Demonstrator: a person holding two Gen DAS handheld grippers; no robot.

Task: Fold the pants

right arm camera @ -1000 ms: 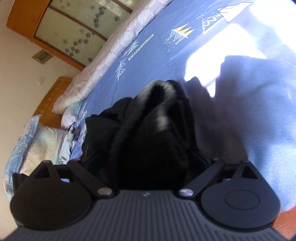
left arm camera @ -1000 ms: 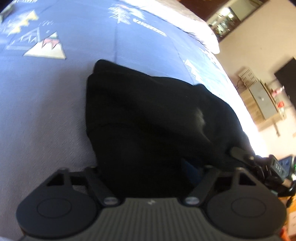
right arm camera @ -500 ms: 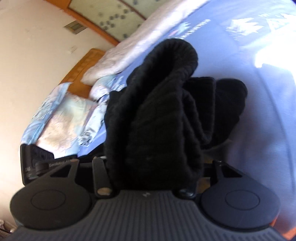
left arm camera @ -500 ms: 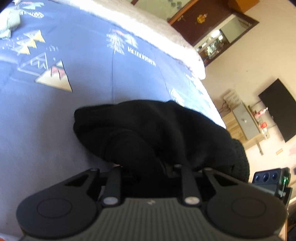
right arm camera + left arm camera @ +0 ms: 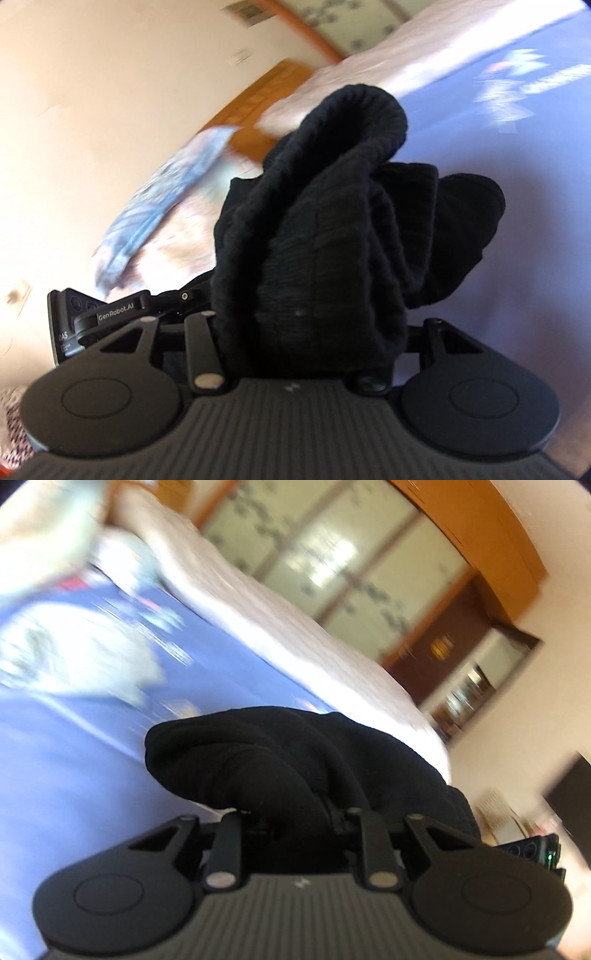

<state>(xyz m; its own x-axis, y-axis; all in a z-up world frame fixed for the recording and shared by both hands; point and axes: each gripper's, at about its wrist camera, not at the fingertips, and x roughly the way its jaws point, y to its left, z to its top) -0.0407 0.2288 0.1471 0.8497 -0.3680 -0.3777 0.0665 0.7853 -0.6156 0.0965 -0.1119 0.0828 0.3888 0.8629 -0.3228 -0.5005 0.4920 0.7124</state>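
Observation:
The black knit pants are bunched up and held off the blue bedspread. My left gripper is shut on one part of the pants, its fingertips buried in the cloth. My right gripper is shut on another thick ribbed fold of the pants, which rises in front of the camera. The other gripper's body shows at the left in the right wrist view, and at the right edge in the left wrist view.
The blue bedspread with white prints covers the bed. A white quilt lies along its far edge. A patterned pillow and wooden headboard stand at the left. A wardrobe and dark door are behind.
Both grippers closed on the pants and lifted them up off the bed. The cameras have tilted upward, so more wall and wardrobe show, with motion blur.

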